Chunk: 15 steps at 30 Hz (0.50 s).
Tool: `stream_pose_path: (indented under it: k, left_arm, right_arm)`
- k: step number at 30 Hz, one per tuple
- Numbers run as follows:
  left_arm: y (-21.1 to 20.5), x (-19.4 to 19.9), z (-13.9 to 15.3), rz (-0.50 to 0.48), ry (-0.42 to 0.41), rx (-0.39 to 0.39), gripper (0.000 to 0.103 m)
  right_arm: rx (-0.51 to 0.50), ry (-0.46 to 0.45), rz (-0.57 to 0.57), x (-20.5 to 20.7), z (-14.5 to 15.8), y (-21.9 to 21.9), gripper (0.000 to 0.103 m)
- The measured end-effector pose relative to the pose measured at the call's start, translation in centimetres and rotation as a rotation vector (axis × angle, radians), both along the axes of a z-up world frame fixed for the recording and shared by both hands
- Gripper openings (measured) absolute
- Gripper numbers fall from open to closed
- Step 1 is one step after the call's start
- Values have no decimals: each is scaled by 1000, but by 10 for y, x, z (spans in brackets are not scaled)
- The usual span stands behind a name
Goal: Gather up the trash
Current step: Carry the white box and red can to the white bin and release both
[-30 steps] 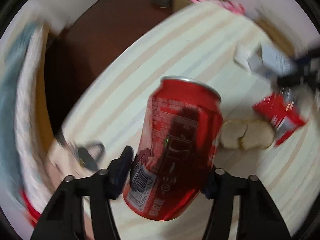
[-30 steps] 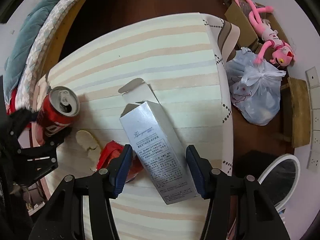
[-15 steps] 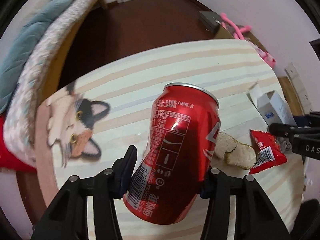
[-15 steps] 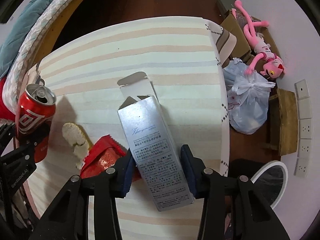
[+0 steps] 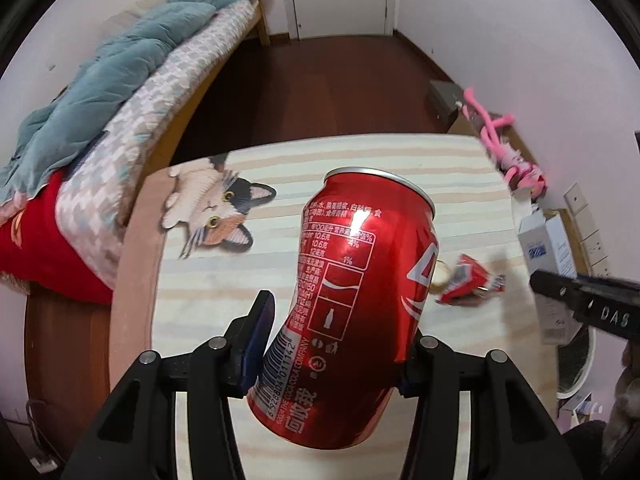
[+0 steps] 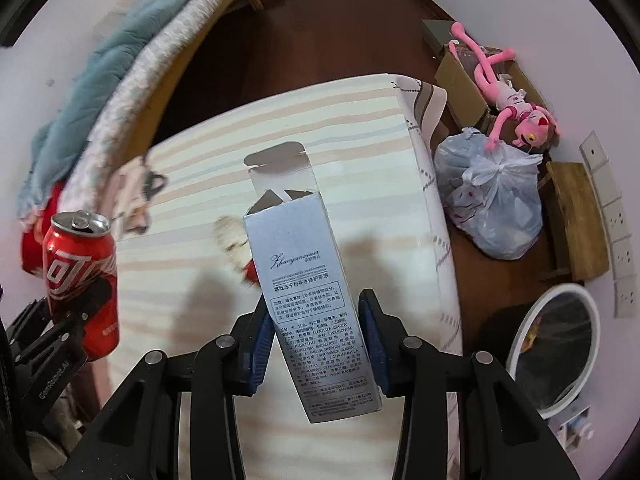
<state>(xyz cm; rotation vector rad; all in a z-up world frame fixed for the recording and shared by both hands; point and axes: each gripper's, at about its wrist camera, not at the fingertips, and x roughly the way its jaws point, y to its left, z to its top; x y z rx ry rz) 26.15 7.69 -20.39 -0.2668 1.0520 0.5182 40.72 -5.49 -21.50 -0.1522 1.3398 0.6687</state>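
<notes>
Held clear above the striped table point(image 6: 328, 128): red can point(image 5: 352, 304), tilted, clamped low on its body in the left gripper point(image 5: 334, 344), likely light, slick, easily dented; opened grey carton point(image 6: 308, 292) clamped at its lower half in the right gripper point(image 6: 316, 344), likely empty, crushable.

We see a red can point(image 5: 352, 312) with white lettering, a silver-grey carton point(image 6: 308, 296) with dark print, and a cream counter point(image 5: 280, 168) striped peach, a calico cat print point(image 5: 216, 212) near its left edge.

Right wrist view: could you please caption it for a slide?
Right tongs clamp a silver carton above the striped table.
</notes>
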Motion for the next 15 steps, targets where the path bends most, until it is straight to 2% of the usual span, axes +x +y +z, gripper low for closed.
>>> stream_pose_path:
  k: [7,11,15]
  left_arm:
    - [-33,-34,37,7,-66,29,47]
    - [-57,-50,52,-15,-93,18,47]
    - [-91,-53,66,-77,-114,20,47]
  right_arm:
    - [105,-26,-4,-62,46,-43,43]
    - [159,-48,-16,-82,69,-75,42]
    - [206,-72,-51,-92,92,-114,42]
